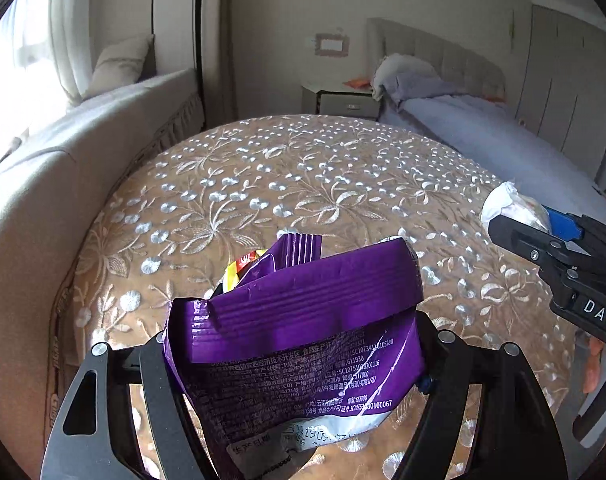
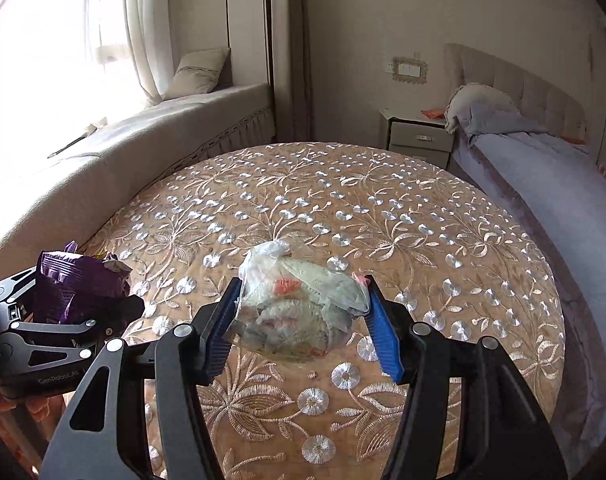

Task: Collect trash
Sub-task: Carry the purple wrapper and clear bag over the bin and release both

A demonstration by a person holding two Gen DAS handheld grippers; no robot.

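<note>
Your left hand-held gripper [image 1: 295,364] pinches purple wrapper [image 1: 303,336] between fingers; right hand-held gripper [image 2: 303,320] clamps crumpled clear bag [image 2: 299,312], long axis across jaws; both held above table [image 2: 423,220]; no bin visible.

Purple wrapper [image 1: 303,320]; tan tablecloth [image 2: 343,208], silver flowers.

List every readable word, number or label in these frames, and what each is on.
"DAS": label on the right hand-held gripper body.
"GenRobot.AI", faint: left hand-held gripper body.
"SC10753030100067" and "655000": back of the purple snack wrapper; its other fine print is too small.
Clear plastic bag: red print unreadable.
</note>
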